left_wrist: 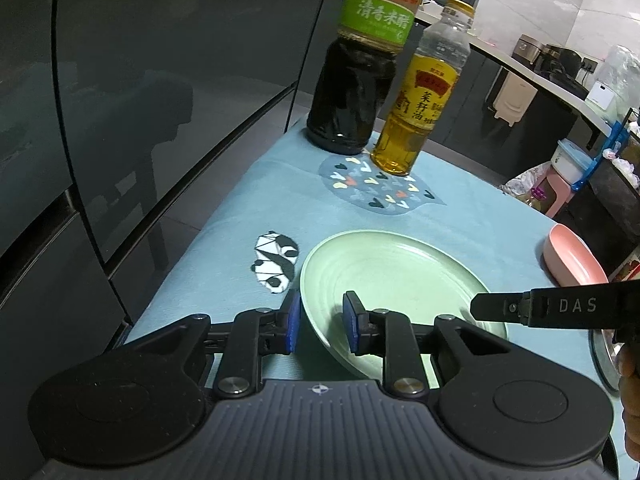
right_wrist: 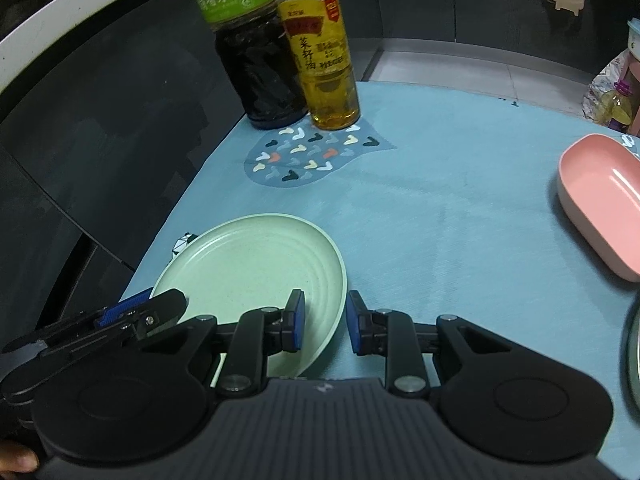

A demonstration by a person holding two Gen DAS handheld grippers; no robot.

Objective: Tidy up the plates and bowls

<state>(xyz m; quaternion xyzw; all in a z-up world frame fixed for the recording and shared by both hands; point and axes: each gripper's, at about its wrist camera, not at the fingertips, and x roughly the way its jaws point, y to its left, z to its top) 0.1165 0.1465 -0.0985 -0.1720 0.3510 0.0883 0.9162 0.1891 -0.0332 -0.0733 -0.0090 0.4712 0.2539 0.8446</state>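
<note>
Nearest to us, the left gripper (left_wrist: pixel 322 320) straddled the near-left rim of the green plate (left_wrist: pixel 392 276). One blue pad sat outside the rim and the other inside. Its jaws stood narrow, and we saw no firm press on the rim.

The right gripper (right_wrist: pixel 325 322) straddled the plate's near-right rim in the same way. Its jaws were drawn down to a pinch, and we read that as a hold on the plate.

The plate lay on the blue cloth (left_wrist: pixel 460 216) near the table's front-left corner, partly over a panda print (left_wrist: pixel 276 260). Its near edge was hidden behind the grippers, so we could not tell whether it sat fully flat.

Farther right, well apart from it, the pink dish (right_wrist: pixel 600 208) lay close to the cloth's edge. At the back stood a dark vinegar bottle (left_wrist: pixel 352 92) and a yellow oil bottle (left_wrist: pixel 416 120), just beside each other.

We judged that the plate was being set in its place, with the left side easing off first. The next move, we thought, called for the right jaws to let go cleanly. Both grippers would then back off without dragging the rim, and the pink dish would be fetched.
</note>
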